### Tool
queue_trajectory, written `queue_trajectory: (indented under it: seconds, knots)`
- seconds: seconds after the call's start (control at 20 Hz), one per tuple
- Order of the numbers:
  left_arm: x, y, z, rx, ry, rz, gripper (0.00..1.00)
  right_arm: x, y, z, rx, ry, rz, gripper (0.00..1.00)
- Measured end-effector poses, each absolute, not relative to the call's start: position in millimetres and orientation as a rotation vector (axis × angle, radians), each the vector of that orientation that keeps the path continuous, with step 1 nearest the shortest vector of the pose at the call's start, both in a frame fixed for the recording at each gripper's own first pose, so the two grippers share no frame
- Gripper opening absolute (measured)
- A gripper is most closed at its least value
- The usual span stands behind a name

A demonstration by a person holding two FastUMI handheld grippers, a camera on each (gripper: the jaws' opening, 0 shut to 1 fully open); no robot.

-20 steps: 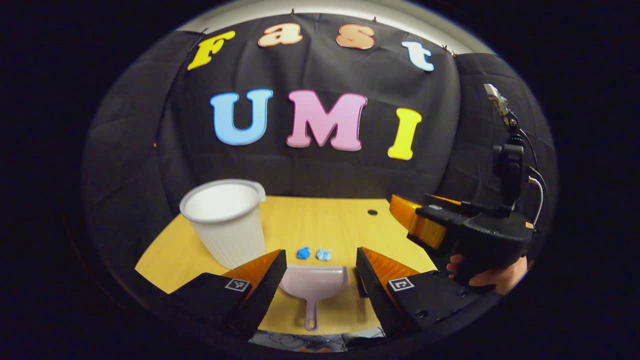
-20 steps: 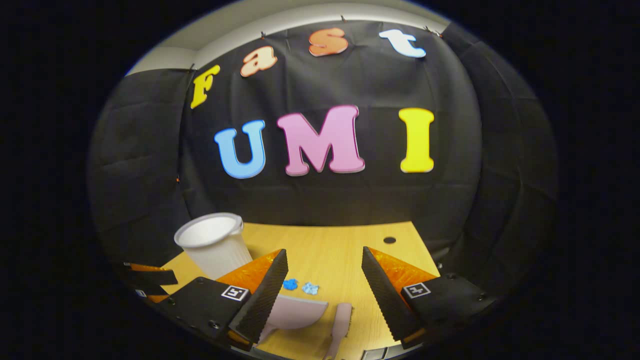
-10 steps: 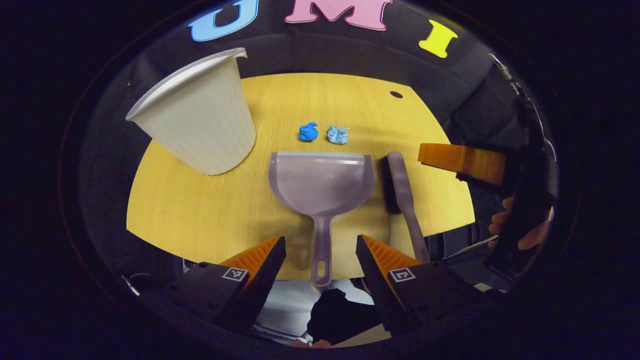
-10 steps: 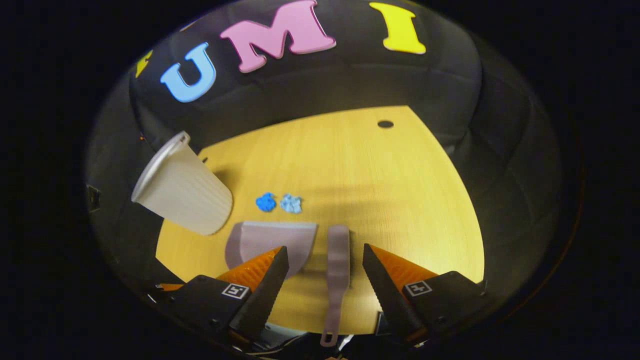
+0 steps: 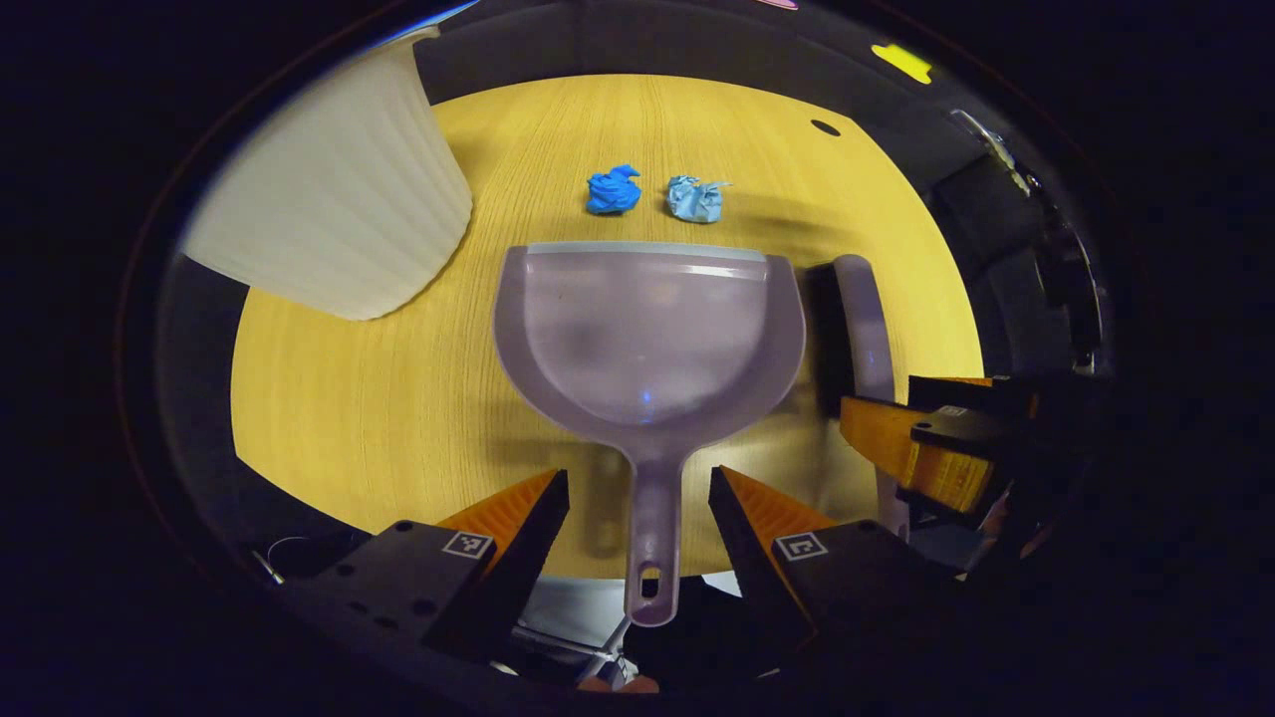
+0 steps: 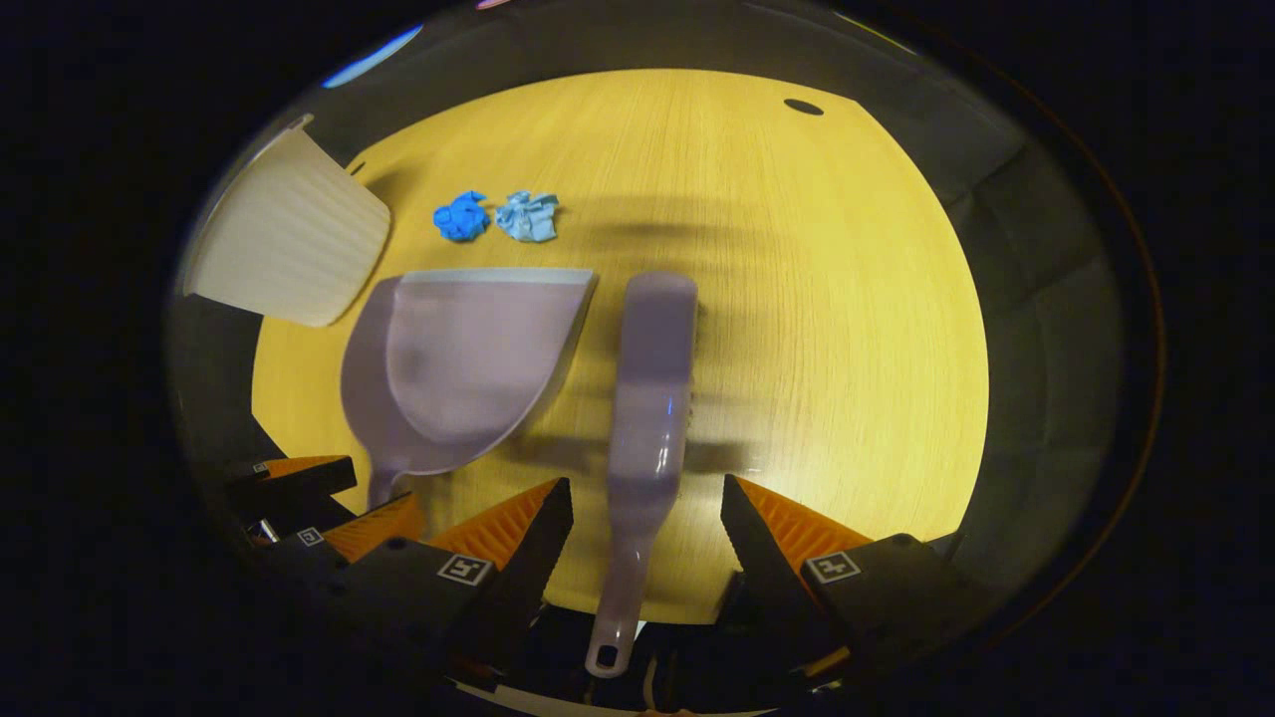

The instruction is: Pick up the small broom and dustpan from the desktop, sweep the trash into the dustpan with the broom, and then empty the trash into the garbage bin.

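Left tongs: spread wide, one finger on each side of the dustpan's handle, gripping nothing.
Right tongs: spread wide astride the broom's handle, gripping nothing; in the left gripper view they sit at the right, over the near end of the broom.
Pale lilac plastic dustpan: lies flat on the table; its long axis runs away from the left tongs, handle toward them with the hanging hole over the near table edge, straight open lip toward the paper balls.
Pale lilac plastic hand broom: lies just right of the dustpan and roughly parallel to it, head away, thin handle past the near edge between the right tongs' fingers.
Trash: a dark blue crumpled paper ball and a light blue crumpled paper ball, side by side just beyond the dustpan's lip, apart from it.
White ribbed plastic bin: stands at the table's left side, near the dustpan.
Yellow wooden table: bare wood right of the broom and beyond the balls, with a small dark hole near the far edge.
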State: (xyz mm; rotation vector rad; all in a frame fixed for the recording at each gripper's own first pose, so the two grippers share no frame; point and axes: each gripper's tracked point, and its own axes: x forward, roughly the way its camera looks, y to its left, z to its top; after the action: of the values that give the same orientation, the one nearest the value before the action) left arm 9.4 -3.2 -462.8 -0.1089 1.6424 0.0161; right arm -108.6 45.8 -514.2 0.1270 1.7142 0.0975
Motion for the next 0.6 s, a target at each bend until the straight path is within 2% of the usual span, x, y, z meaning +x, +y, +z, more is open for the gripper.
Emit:
queue_trajectory:
  seconds: [0.3,0.35,0.4,0.45,0.5,0.55,0.6]
  knots:
    - [15,1,-491,-0.119,1.710,0.036,0.85,-123,57,-545,0.095,1.831,0.051,0.98]
    - [18,1,-496,-0.110,1.713,0.033,0.85,-124,58,-550,0.105,1.843,0.034,0.91]
    - [19,2,-500,-0.108,1.718,0.034,0.85,-128,56,-554,0.091,1.868,0.018,0.91]
    - [19,3,-505,-0.115,1.731,0.046,0.85,-124,57,-559,0.094,1.853,0.007,0.98]
    - [19,0,-509,-0.140,1.740,0.057,0.85,-121,57,-556,0.087,1.849,0.009,0.92]
    - [21,1,-515,-0.123,1.741,0.070,0.86,-119,57,-556,0.093,1.854,0.005,0.94]
    - [24,2,-511,-0.096,1.732,0.059,0.82,-119,56,-554,0.105,1.862,-0.010,0.76]
